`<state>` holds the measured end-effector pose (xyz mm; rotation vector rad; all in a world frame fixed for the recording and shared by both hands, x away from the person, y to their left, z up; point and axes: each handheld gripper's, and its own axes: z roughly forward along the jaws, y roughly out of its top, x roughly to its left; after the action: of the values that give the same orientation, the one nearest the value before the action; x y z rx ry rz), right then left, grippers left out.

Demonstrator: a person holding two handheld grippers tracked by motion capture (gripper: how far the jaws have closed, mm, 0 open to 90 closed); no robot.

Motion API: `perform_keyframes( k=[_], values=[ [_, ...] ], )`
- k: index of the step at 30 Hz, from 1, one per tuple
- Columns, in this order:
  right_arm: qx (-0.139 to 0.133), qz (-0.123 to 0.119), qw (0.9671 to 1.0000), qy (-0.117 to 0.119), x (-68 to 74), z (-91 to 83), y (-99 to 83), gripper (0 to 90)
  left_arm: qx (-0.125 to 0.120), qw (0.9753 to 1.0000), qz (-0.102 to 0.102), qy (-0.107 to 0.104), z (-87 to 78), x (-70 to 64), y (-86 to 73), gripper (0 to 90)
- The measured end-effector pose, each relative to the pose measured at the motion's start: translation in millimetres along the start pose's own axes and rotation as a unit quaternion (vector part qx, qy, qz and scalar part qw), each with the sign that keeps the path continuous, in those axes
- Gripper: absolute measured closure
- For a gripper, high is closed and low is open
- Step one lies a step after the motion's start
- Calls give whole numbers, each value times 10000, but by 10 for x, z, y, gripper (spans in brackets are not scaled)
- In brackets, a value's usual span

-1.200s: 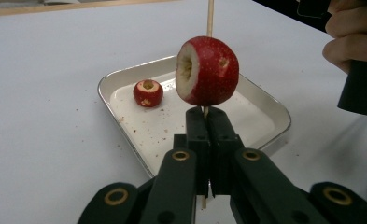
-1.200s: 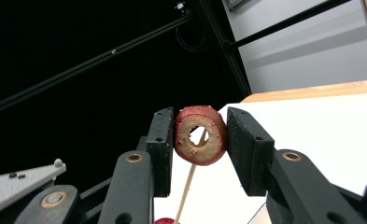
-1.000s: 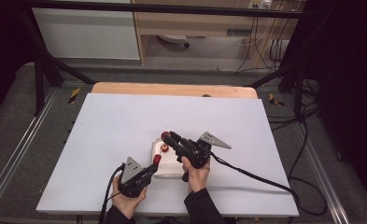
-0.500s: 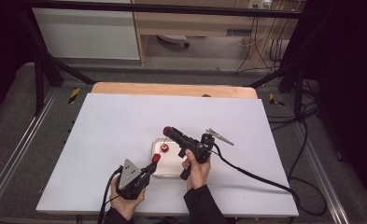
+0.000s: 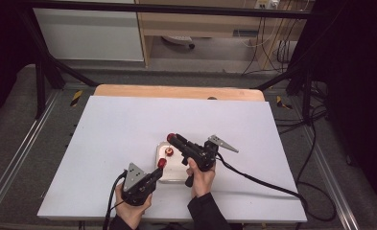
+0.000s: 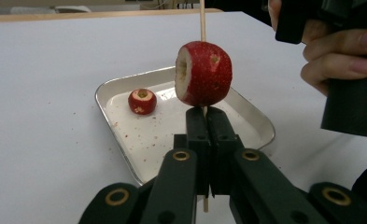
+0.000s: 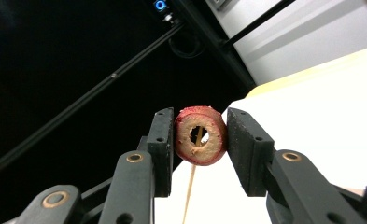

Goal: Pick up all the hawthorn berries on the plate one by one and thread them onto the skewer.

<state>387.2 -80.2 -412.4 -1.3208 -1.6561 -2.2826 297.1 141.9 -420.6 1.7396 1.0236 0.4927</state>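
My left gripper (image 6: 205,116) is shut on a thin wooden skewer (image 6: 202,21) that stands upright. A red cored fruit (image 6: 203,73) is threaded on the skewer just above the jaws. In the high view the left gripper (image 5: 160,166) sits at the near edge of a small metal tray (image 5: 176,175). My right gripper (image 7: 201,116) is shut on a second red cored fruit (image 7: 201,136), and the skewer (image 7: 190,186) shows through its hole. From above, the right gripper (image 5: 171,139) hovers over the tray's far side. A third fruit (image 6: 142,101) lies on the tray (image 6: 246,114).
The tray rests on a white table top (image 5: 128,124), with a wooden strip (image 5: 176,92) along the far edge. Red crumbs dot the tray floor. The right gripper's cable (image 5: 263,184) trails off to the right over the table.
The right gripper has rolled in the hand, its grey plate swinging, while its tips stay above the tray with the fruit. The left gripper has hardly moved.
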Motion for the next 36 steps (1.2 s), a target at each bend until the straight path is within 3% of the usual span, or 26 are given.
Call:
perform_keyframes(
  k=[4, 8, 16, 20, 23, 29, 31, 36],
  values=[
    [-149, -98, 9998, -120, -16, 15, -20, 636, 167, 9998, -105, 13, 31, 52, -17, 888],
    [-104, -82, 9998, -150, -55, 47, -20, 636, 208, 9996, -190, -20, 55, 38, -13, 888],
    [82, 13, 9999, -85, -66, 63, -163, 635, 199, 9994, -288, 8, 100, 13, 32, 887],
    [257, 66, 9996, -6, -34, 41, -233, 634, 142, 9994, -329, -14, 122, 64, 86, 887],
    [369, 77, 9993, -32, -24, 36, -246, 633, 169, 9996, -246, 12, 165, 72, 100, 887],
    [477, -1, 9988, -149, -26, 34, -249, 622, 219, 9992, -312, -144, 184, 134, 108, 885],
    [490, -63, 9985, -217, -12, 24, -231, 546, 259, 9993, -245, -152, 159, 176, 105, 885],
    [675, -583, 9947, -510, 20, -46, -102, 365, 391, 9991, -10, -160, 55, 336, 45, 885]
  ],
)
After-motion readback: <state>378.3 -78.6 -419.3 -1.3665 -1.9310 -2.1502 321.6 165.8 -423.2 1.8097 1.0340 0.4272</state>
